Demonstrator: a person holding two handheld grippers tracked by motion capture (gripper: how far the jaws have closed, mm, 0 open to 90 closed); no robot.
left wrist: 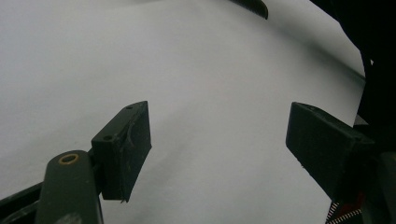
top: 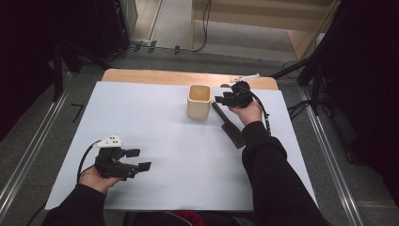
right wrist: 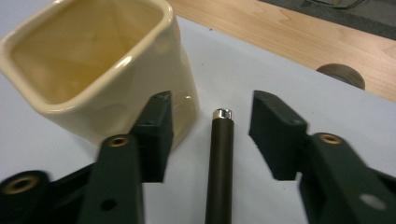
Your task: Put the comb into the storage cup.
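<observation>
A cream square cup (top: pixel 199 101) (right wrist: pixel 93 60) stands upright and empty at the back middle of the white sheet (top: pixel 164 141). Just right of it lies a dark knife (top: pixel 230 128) with a round brown handle (right wrist: pixel 220 158) that ends in a silver cap. My right gripper (top: pixel 220 100) (right wrist: pixel 211 98) is low over that handle. Its jaws straddle the handle with a gap on each side, so it is open, and its left finger (right wrist: pixel 156 130) is close to the cup's wall. My left gripper (top: pixel 140 159) (left wrist: pixel 217 112) rests wide open at the front left with nothing between its jaws.
The wooden tabletop (top: pixel 188 77) shows beyond the sheet's far edge, with a small dark round thing (right wrist: pixel 341 74) on it. A small white metal part (top: pixel 245 76) lies at the back right edge. The person's right sleeve (top: pixel 268 174) crosses the sheet's right side.
</observation>
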